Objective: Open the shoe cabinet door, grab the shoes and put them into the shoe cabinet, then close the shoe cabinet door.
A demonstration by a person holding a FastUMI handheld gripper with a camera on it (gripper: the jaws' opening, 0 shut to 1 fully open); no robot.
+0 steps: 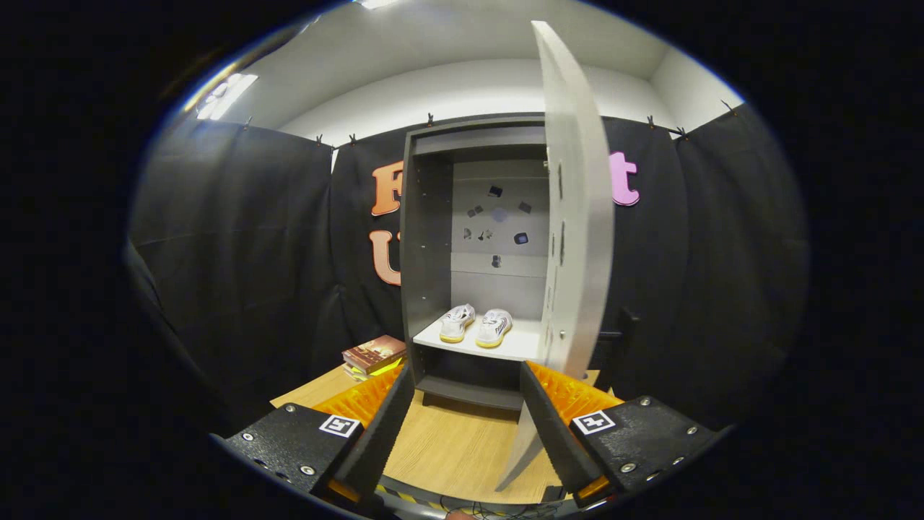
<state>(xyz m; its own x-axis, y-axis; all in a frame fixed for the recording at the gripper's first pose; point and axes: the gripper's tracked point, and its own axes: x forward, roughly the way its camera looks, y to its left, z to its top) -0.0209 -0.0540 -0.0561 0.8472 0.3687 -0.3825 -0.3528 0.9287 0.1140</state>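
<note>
The gripper [468, 422] is spread wide with nothing between its fingers, held above the wooden table [447, 448] and pointed at the shoe cabinet [426, 238] standing straight ahead. The cabinet door [577, 217] is swung open toward the gripper, its edge just beside the right finger, and the pair of white shoes [475, 325] sits side by side on the cabinet's white shelf [516, 348] beyond the fingertips. A stack of books [374, 355] lies on the table ahead and to the left, next to the cabinet.
</note>
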